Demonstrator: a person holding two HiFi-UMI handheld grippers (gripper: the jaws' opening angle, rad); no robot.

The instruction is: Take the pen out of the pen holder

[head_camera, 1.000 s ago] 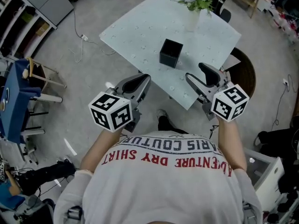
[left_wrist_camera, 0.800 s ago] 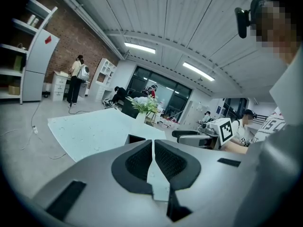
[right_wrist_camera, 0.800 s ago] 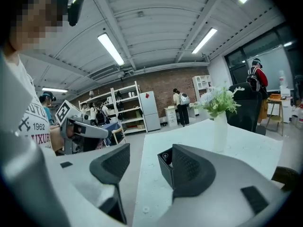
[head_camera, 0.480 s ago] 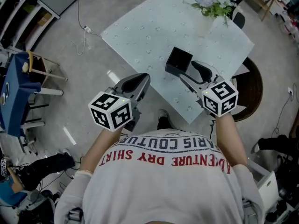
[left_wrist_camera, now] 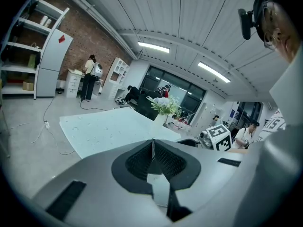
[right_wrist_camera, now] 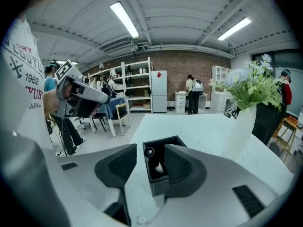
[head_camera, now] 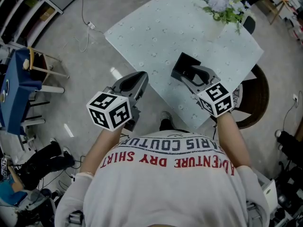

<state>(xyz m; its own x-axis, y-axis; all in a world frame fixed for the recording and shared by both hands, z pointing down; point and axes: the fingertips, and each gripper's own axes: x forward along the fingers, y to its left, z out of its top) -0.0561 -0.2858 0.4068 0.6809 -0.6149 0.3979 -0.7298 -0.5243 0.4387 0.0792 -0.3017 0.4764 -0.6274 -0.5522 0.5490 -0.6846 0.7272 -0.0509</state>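
Though pen holder [right_wrist_camera: 157,186] hides most, pen [right_wrist_camera: 149,152] end shows.

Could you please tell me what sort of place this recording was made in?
Probably an open-plan lab or workshop-style office: a brick wall lined with open shelving, strip lights on a bare ceiling, and other people standing about in the background.

Pale table [head_camera: 156,37], flowers [head_camera: 229,11], white fridge [right_wrist_camera: 159,91], brick wall [right_wrist_camera: 189,63]

Head view steeply down over table [head_camera: 151,27], gripper views low across it, right one near pen holder [right_wrist_camera: 159,186]
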